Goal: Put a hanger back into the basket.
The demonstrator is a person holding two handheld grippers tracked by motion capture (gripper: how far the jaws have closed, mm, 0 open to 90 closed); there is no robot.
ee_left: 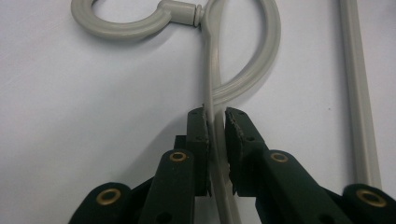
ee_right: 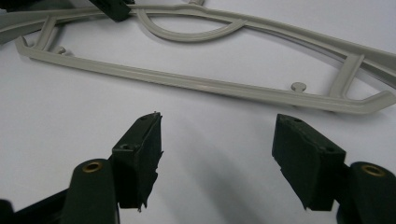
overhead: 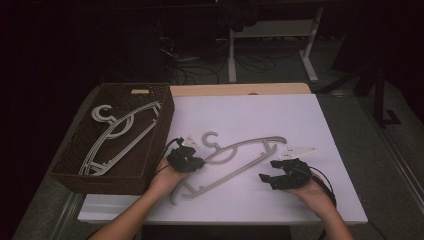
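Two claws differ: the left claw [ee_left: 215,122] pinches the grey hanger [ee_left: 212,70], the right claw [ee_right: 217,140] gapes empty.

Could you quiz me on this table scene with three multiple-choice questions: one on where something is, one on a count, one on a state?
1. Where does the brown basket stand?
A. At the table's left side
B. At the table's right side
C. On the floor

2. How many grey hangers can be seen in all?
A. One
B. Two
C. Four

3. What is the left gripper doing?
A. Standing open above the basket
B. Clamping the hanger on the table
C. Holding a cable

Answers: 1 A, the high view shows the basket by the left edge of the white table. 2 B, one hanger in the basket, one on the table. 3 B, the left gripper view shows its pads pressed on the hanger's thin bar near the hook.
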